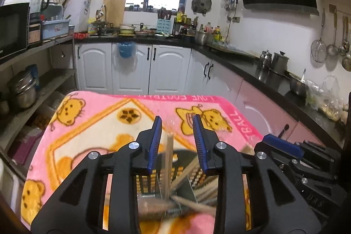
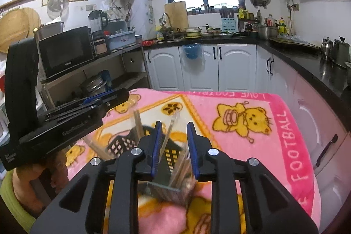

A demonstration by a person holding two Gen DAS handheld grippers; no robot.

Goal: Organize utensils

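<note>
A black slotted utensil holder (image 1: 151, 181) stands on the pink bear-print blanket (image 1: 92, 124), right under both grippers, with several wooden chopsticks (image 1: 169, 157) leaning in it. My left gripper (image 1: 177, 122) hangs over the holder with its blue pads apart; one chopstick rises in the gap, touching neither pad. My right gripper (image 2: 174, 126) is beside it, also open, with a pale chopstick (image 2: 170, 133) loose between its pads above the holder (image 2: 122, 143). Each gripper shows in the other's view: the right gripper (image 1: 282, 144) and the left gripper (image 2: 98, 102).
The blanket (image 2: 274, 135) covers a small table with cabinets close on the right and shelves with pots (image 1: 23, 89) on the left. A hand with a green sleeve (image 2: 13, 196) holds the left gripper. Black counters (image 1: 245, 67) run along the back and right.
</note>
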